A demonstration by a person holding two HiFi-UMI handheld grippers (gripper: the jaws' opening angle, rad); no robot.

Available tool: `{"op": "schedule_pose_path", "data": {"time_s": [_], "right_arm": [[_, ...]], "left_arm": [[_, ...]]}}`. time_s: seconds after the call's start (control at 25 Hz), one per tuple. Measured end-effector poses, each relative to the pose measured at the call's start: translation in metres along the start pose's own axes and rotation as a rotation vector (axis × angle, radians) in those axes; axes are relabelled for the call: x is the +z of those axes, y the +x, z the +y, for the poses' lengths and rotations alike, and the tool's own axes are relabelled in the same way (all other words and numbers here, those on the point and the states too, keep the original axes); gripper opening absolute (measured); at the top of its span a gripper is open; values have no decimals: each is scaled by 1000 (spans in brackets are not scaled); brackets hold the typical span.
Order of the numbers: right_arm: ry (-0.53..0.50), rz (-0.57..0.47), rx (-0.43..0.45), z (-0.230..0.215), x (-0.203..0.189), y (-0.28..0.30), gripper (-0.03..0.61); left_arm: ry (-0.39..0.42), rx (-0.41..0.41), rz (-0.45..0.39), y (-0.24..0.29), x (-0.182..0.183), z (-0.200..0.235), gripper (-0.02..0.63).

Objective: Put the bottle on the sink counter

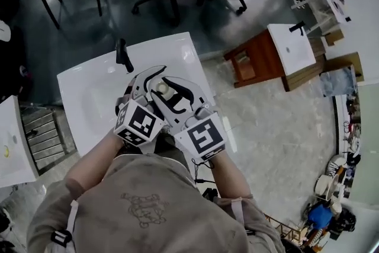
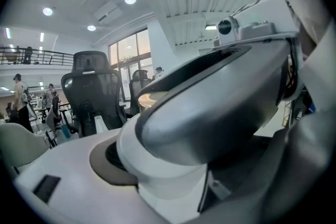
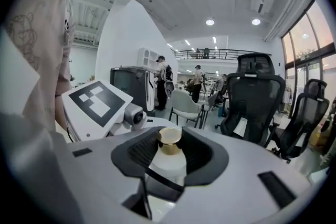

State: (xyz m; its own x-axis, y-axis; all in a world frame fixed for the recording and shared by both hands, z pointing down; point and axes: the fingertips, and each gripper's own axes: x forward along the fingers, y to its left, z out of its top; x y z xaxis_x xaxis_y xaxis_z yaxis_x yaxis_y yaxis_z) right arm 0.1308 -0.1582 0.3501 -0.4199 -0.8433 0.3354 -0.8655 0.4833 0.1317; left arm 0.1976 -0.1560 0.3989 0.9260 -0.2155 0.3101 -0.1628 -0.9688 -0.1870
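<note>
One bottle (image 1: 161, 88), two grippers (image 1: 148, 82) (image 1: 167, 92) and two black taps (image 1: 123, 55) (image 1: 298, 26), one near and one far right, are showing from above.

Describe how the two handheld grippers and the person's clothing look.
The left gripper and right gripper both have curved white shells with dark grey inner pads, ribbed on the right one. Each carries a white cube with black square markers: the left cube and the right cube. The left gripper also has a small round camera lens. The person wears a grey-beige top with a line drawing on it.
</note>
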Motion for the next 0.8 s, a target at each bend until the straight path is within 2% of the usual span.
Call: {"op": "schedule_pose_path", "data": {"time_s": [0.28, 0.6, 0.8], "right_arm": [[-44, -1, 192, -50, -19, 39, 145], [-62, 22, 299, -88, -44, 77, 144], [-75, 38, 377, -94, -64, 96, 144]], "left_arm": [[-80, 180, 47, 49, -20, 53, 334], [-163, 281, 83, 91, -49, 92, 334], [-220, 384, 122, 102, -75, 107, 334]]}}
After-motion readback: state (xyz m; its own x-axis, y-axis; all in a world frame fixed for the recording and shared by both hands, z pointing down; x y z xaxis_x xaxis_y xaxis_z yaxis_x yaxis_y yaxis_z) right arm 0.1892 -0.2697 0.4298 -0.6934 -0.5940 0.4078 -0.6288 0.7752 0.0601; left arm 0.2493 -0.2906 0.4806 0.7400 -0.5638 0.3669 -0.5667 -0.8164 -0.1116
